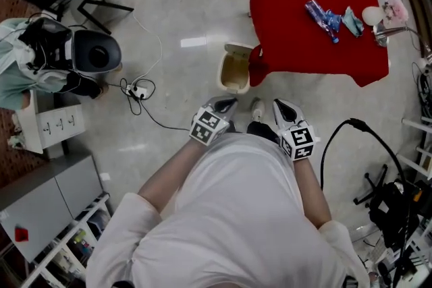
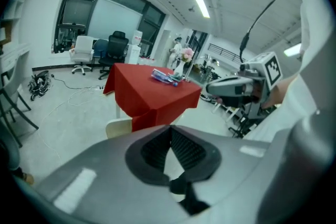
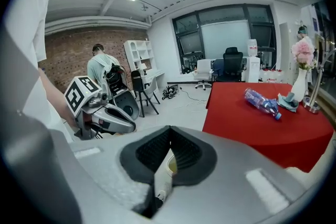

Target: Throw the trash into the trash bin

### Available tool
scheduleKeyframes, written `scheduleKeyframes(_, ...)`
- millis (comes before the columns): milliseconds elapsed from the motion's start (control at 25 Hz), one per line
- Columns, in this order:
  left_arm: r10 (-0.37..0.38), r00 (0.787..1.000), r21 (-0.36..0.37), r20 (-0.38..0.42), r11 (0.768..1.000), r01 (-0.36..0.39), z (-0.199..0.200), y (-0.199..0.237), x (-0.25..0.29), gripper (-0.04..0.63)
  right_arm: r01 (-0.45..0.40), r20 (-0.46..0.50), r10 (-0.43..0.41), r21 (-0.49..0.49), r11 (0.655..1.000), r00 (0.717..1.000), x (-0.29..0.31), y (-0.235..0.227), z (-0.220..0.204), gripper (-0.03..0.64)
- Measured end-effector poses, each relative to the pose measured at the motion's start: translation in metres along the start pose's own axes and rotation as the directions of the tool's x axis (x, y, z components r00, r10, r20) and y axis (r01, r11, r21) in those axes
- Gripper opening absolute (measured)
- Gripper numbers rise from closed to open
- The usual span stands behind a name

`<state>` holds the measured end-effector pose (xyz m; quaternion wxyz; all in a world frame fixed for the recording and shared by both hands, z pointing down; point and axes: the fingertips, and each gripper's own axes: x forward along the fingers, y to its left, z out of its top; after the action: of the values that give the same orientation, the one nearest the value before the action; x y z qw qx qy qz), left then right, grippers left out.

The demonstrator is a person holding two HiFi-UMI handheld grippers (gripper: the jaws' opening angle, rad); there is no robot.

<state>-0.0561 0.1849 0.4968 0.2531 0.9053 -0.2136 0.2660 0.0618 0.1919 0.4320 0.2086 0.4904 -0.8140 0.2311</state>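
Close to the body, the left hand-held gripper [image 1: 226, 104] and the right hand-held gripper [image 1: 282, 106] are both closed on nothing. Ahead, the trash bin [image 1: 239, 47] stands against the counter [image 1: 290, 44]. Farther on, a bottle [image 1: 322, 18] and a wrapper [image 1: 352, 21] lie on the counter. The bottle may roll off if nudged. A power strip [image 1: 138, 92] lies on the floor to the left of the path.

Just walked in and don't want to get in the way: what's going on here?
A person stands near the red table with a gripper in each hand. The left gripper and the right gripper are both shut and empty, held in front of the body. The trash, a plastic bottle and a crumpled teal piece, lies untouched on the table. The trash bin stands open on the floor at the table's corner.
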Motion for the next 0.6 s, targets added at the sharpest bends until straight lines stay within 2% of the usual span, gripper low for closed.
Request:
scheduleKeyframes(160,-0.008,1.000,0.001,0.019,1.000,0.008,0.010,0.006,0.000,0.005,0.051,0.014,-0.051,-0.004,0.999,0.999,0.002,-0.009,0.004,0.002)
scheduleKeyframes(360,0.026,0.999,-0.008,-0.024,1.000,-0.026,0.026,0.010,-0.003,0.005,0.095,0.035,-0.096,0.031,0.995,0.995,-0.001,-0.036,0.010,0.002)
scheduleKeyframes(600,0.053,0.998,-0.024,0.043,0.998,-0.052,0.068,0.010,0.016,0.005,0.093,0.059,-0.095,0.040,0.995,0.994,0.001,-0.080,0.028,0.002)
